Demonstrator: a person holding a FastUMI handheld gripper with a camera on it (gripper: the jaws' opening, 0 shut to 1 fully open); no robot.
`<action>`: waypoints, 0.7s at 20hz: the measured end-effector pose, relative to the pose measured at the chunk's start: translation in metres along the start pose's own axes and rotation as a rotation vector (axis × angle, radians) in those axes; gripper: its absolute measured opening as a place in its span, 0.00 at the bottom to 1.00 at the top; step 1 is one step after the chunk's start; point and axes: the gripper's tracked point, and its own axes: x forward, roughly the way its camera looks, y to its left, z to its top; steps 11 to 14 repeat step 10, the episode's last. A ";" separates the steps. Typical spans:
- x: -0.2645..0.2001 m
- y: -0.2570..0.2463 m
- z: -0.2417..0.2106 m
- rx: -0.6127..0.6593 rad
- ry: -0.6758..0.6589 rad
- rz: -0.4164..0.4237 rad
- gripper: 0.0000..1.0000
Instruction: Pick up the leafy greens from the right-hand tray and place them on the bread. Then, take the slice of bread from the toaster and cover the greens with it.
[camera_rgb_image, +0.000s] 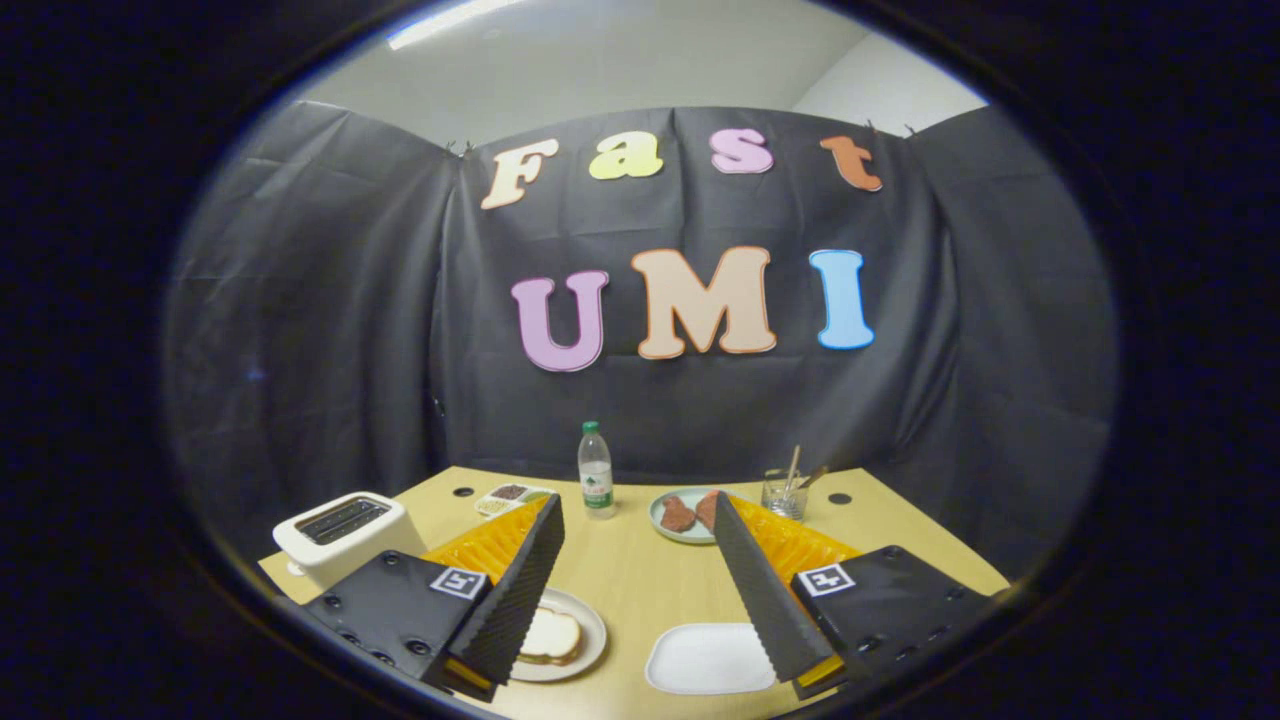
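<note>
My gripper (638, 500) is open, its two fingers spread wide above the wooden table (640, 580). A slice of bread (552, 636) lies on a round pale plate (594, 630), right beside the left finger (520, 590), which covers part of it. A white tray (708, 658) sits between the fingers, close to the right finger (760, 590); what I see of its surface is plain white. The white toaster (345, 532) stands beyond the left finger at the table's left edge. Its slots are dark and I cannot tell what is in them.
A water bottle (596, 472) stands at the back middle of the table. Beside it are a small tray with toppings (510, 496), a plate with reddish meat pieces (684, 516) and a glass holding sticks (785, 492). Black cloth walls close in the table.
</note>
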 end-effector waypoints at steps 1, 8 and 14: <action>-0.004 -0.008 0.010 0.005 -0.011 -0.008 0.97; -0.023 -0.058 0.030 0.021 -0.083 -0.036 0.97; -0.026 -0.072 0.032 0.023 -0.092 -0.037 0.97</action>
